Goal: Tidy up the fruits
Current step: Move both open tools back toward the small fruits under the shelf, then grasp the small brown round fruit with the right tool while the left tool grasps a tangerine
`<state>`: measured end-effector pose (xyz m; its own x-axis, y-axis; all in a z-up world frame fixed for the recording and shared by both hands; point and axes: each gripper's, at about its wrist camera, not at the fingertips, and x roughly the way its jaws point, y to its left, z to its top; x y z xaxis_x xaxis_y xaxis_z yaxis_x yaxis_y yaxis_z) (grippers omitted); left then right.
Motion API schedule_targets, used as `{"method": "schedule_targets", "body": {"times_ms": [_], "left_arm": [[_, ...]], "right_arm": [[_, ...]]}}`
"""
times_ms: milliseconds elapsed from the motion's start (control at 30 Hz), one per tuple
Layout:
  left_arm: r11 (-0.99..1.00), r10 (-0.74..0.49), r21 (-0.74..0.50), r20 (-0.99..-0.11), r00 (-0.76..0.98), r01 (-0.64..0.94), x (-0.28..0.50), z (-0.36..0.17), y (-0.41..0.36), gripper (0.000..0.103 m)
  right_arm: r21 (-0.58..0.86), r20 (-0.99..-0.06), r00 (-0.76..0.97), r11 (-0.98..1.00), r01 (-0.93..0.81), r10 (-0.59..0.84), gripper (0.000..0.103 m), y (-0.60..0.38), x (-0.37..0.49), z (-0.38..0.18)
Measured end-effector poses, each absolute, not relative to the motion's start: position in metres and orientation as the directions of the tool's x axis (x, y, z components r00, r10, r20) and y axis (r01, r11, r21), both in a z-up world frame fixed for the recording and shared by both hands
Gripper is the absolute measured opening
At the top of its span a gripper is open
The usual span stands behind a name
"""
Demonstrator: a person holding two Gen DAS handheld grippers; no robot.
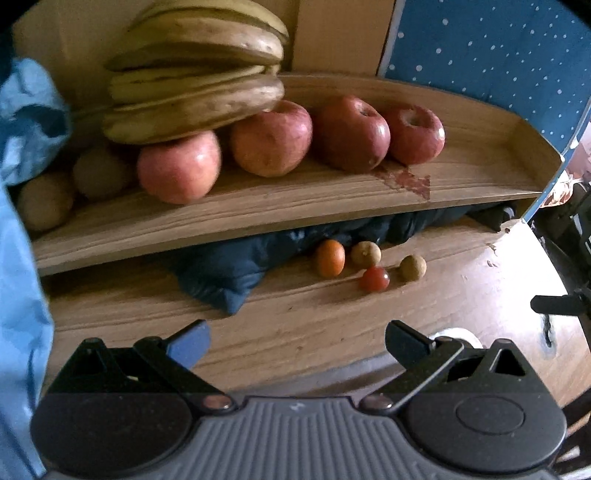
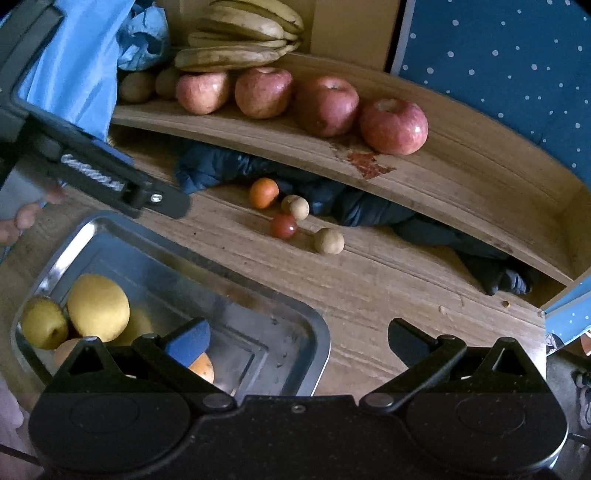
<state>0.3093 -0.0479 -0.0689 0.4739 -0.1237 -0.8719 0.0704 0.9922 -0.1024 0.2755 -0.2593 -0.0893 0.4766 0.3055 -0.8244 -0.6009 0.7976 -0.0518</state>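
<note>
The wooden table [image 2: 369, 295] carries a raised wooden tray [image 1: 295, 206] with four apples [image 1: 271, 138] under a banana bunch [image 1: 195, 74]. Below it lie a small orange fruit [image 1: 330, 257], a cherry tomato [image 1: 374, 279] and two brown, perhaps longan, balls [image 1: 365, 254]. My left gripper [image 1: 295, 338] and right gripper [image 2: 297, 338] both gape, empty. Yellow pears [image 2: 98, 306] sit in the steel pan [image 2: 258, 295].

**Fruit on board, table and tray**

Far: bananas [image 2: 240, 35] sit atop apples [image 2: 327, 105] on the board [image 2: 461, 184]. Small fruits [image 2: 293, 216] lie on the table [image 2: 388, 295] before it. Near left, pears [image 2: 98, 306] lie in the tray [image 2: 258, 332].
</note>
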Motion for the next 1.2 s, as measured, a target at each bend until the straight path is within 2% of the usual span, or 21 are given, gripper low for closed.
{"method": "schedule_targets", "body": {"times_ms": [500,667,800,1033,1200], "left_arm": [[0.992,-0.112,-0.126,-0.884,0.453,-0.001,0.353,-0.108,-0.070,0.103],[0.989,-0.123,-0.145,-0.881,0.456,-0.014,0.358,-0.113,-0.069,0.102],[0.986,-0.141,-0.168,-0.873,0.466,-0.015,0.358,-0.114,-0.068,0.096],[0.980,-0.154,-0.196,-0.874,0.460,-0.044,0.362,-0.120,-0.065,0.087],[0.975,-0.168,-0.216,-0.873,0.458,-0.053,0.365,-0.127,-0.063,0.075]], "right_arm": [[-0.114,-0.825,0.523,0.843,-0.526,0.215,0.102,-0.251,0.309,-0.115],[-0.128,-0.815,0.542,0.848,-0.515,0.206,0.097,-0.246,0.322,-0.123],[-0.131,-0.807,0.551,0.846,-0.516,0.211,0.088,-0.242,0.330,-0.127],[-0.118,-0.805,0.550,0.847,-0.518,0.224,0.081,-0.236,0.340,-0.130],[-0.071,-0.806,0.537,0.860,-0.505,0.248,0.074,-0.235,0.349,-0.132]]}}
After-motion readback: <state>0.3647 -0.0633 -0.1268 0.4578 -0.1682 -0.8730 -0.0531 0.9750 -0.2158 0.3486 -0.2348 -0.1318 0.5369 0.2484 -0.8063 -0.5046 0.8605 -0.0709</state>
